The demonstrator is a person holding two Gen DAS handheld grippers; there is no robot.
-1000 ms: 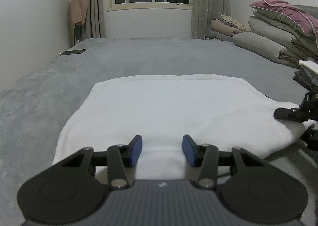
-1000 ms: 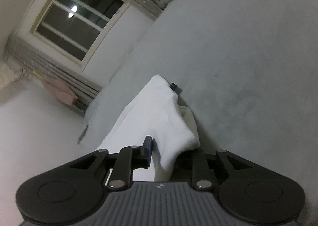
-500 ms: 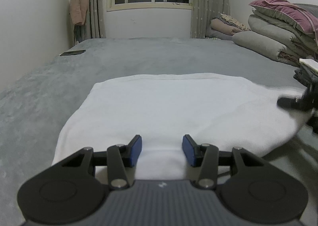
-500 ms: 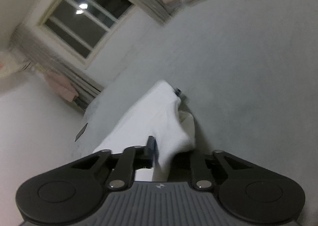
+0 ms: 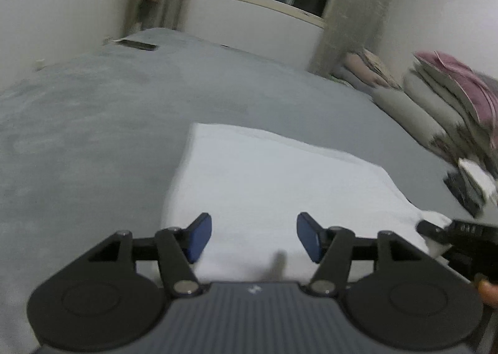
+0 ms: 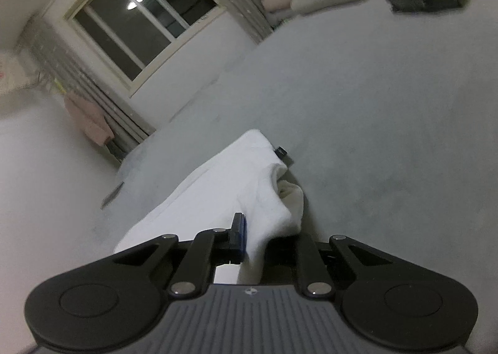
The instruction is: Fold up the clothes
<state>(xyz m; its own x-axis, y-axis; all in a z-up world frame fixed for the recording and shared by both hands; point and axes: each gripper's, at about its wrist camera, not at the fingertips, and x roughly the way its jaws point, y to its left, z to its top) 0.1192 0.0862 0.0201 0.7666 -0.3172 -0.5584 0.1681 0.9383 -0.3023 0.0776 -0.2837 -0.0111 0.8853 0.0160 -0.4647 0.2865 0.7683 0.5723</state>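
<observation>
Jaws: left gripper (image 5: 253, 237) wide over the white garment (image 5: 274, 186); right gripper (image 6: 267, 240) apparently pinches its corner; carry that fold across evenly.

1. The left hand-held gripper (image 5: 253, 237) had a matte black body with a ribbed grey panel at its centre, and a small pale logo sat at the top edge of that panel.
2. Either side of the panel bulged a rounded black lobe with a shallow circular recess.
3. Black linkage bars ran forward from the panel, pinned by silver round-headed screws.
4. Its fingertips (image 5: 199, 237) carried dark blue pads.
5. The right hand-held gripper (image 6: 264, 234) was of the same build: black lobes, ribbed grey panel with logo, silver screws above the panel, one blue pad showing.
6. A bit of bare skin (image 5: 488, 291) showed right of the left unit's panel.
</observation>
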